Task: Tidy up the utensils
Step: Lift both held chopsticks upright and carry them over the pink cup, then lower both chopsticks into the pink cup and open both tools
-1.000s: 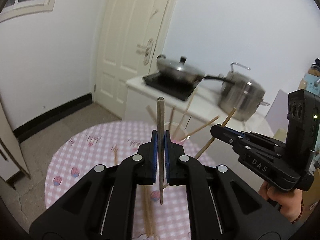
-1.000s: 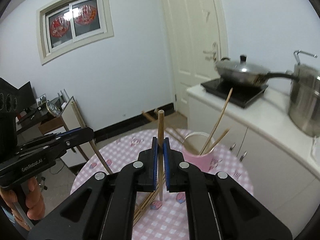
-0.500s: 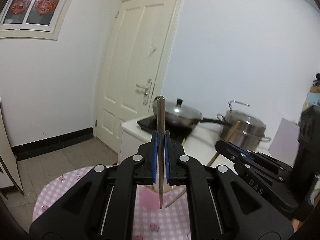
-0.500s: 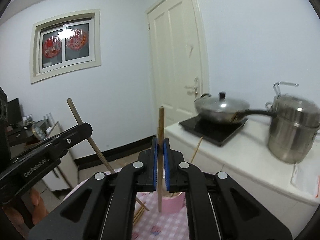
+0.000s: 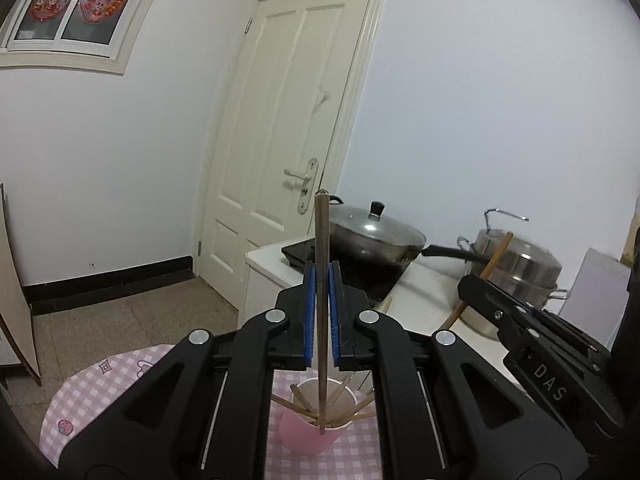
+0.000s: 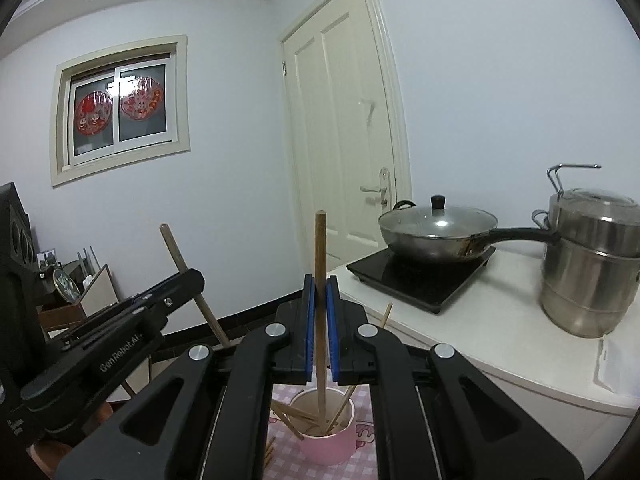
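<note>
- Pink gingham is covering the round table (image 5: 100,392), and the pink cup (image 5: 310,436) is sitting on it right under both our grippers, already bristling with several chopsticks leaning every which way.
- White counter (image 6: 500,344) is sitting just beyond the table with the lidded wok (image 6: 436,232) and the steel steamer pot (image 6: 588,264), well apart from the cup, so nothing there is crowding us. Room is opening up toward the door (image 5: 296,120) side too.
- We're holding the left gripper (image 5: 320,316) clamped on a dark chopstick (image 5: 321,248), standing it nearly upright, and its lower tip is looking like it's just at the cup mouth or barely inside; hard to call from this angle.
- We're pinching a lighter wooden chopstick (image 6: 320,264) the same way in the right gripper (image 6: 320,328), upright, tip lining up over the same cup (image 6: 328,436).
- The two tools are sitting close side by side, so each one is showing up in the other's camera with its stick angled out.
- To do this drop well, we're thinking: keep each stick vertical, aim for the gap in the middle of the leaning ones, go down one hand at a time, and only let go once the tip is well below the rim.
- The cup looks light, so we're guessing a sideways nudge on the rim or on the leaning sticks could tip it.
- A few loose chopsticks (image 6: 269,454) are lying on the cloth just beside the cup, so more are waiting.
</note>
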`<state>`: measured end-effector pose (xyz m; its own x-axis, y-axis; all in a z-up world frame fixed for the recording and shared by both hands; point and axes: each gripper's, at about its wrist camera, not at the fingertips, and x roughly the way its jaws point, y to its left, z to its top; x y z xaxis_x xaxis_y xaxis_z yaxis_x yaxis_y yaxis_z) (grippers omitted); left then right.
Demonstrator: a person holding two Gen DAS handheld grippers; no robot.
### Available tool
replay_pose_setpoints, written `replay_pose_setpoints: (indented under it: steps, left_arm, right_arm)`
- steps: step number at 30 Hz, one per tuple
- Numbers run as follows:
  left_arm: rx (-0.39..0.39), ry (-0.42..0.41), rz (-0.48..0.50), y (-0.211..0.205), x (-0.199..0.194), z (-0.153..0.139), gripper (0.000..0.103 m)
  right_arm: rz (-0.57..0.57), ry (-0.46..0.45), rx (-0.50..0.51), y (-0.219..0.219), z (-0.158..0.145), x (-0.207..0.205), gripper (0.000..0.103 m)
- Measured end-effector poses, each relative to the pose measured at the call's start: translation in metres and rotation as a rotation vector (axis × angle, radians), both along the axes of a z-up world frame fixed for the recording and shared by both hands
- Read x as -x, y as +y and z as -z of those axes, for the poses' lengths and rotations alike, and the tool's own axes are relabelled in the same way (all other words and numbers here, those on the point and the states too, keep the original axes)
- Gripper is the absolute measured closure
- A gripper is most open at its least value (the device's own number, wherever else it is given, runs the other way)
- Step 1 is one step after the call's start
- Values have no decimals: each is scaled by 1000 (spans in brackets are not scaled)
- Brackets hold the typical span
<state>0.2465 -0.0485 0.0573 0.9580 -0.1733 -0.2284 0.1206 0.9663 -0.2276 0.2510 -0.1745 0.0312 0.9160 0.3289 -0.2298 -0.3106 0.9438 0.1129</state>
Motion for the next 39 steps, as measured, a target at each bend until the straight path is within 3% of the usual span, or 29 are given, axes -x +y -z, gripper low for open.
replay_pose_setpoints:
  steps: [6, 13, 17, 30, 39]
  left_arm:
    - [-6, -3, 5, -2, -5, 4, 96]
    - [26, -111, -6, 1, 14, -20, 96]
    - [3, -154, -21, -4, 19, -24, 96]
    - [-64, -78, -22, -11, 2, 14, 96]
    - [-90, 42, 24, -9, -8, 44, 96]
  right_arm:
    - [-7, 18, -12, -5, 8, -8, 99]
    - [-11, 6, -10, -6, 2, -5, 99]
    - [-12, 11, -9, -6, 3, -5, 99]
    - [-21, 54, 7, -5, 17, -4, 99]
    - [-22, 102, 15, -1, 32, -9, 99]
